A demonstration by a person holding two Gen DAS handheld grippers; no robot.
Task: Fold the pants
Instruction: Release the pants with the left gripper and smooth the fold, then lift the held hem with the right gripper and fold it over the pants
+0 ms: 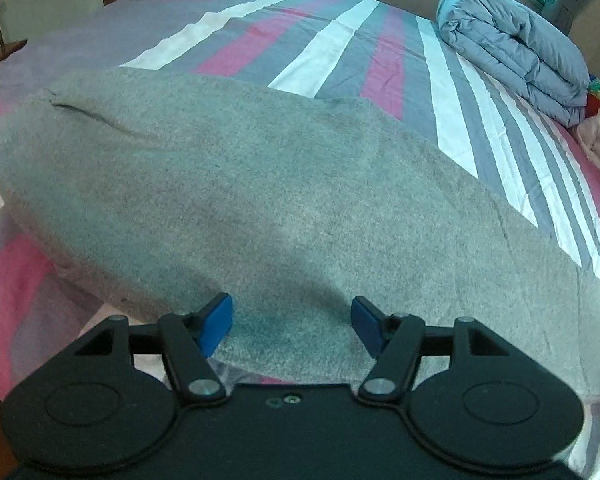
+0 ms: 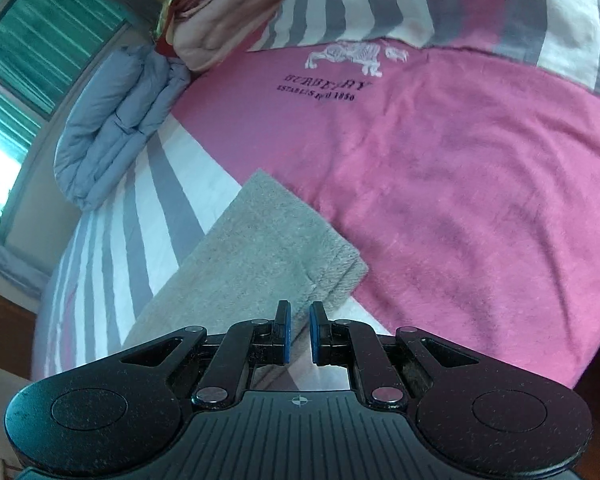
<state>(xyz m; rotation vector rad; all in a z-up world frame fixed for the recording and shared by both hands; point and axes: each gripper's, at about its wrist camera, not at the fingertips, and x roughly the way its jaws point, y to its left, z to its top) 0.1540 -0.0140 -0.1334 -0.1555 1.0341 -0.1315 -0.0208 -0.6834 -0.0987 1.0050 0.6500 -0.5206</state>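
The grey pants [image 1: 240,192] lie flat on the striped bed, folded lengthwise, filling the left wrist view. My left gripper [image 1: 292,322] is open, its blue pads wide apart just above the near edge of the fabric. In the right wrist view the leg end of the pants [image 2: 268,248] with its hem lies on the pink and striped sheet. My right gripper [image 2: 299,330] hovers over the pants' near edge, its jaws narrowly apart with a small gap and nothing between them.
A folded blue-grey quilt [image 1: 516,48] sits at the far right of the bed; it also shows in the right wrist view [image 2: 116,120]. A pink and red folded blanket [image 2: 208,28] lies beside it. The pink sheet panel with a logo [image 2: 440,152] spreads right of the pants.
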